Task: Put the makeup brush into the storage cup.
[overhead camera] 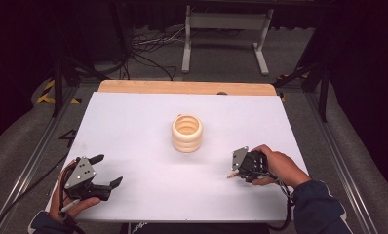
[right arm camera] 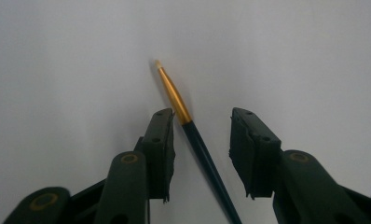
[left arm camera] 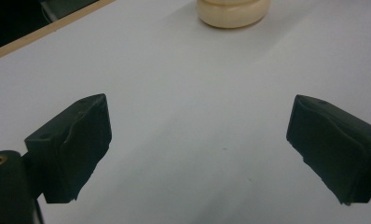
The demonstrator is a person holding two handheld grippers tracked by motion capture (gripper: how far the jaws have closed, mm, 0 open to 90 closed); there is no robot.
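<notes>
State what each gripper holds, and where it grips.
Nothing is gripped. The right gripper straddles the paintbrush handle behind the gold ferrule, pads not pressing. The left gripper is empty.

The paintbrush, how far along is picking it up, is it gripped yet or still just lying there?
Done so far: the right gripper straddles the paintbrush, which lies on the white table. In hand: its jaws stand either side of the dark handle, a gap showing on the right, so no firm grip yet. Left: closing, lifting and probably carrying it to the ribbed wooden holder. The left gripper waits open.

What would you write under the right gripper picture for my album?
A thin paintbrush lies on the white table between the right gripper's black fingers.
</notes>
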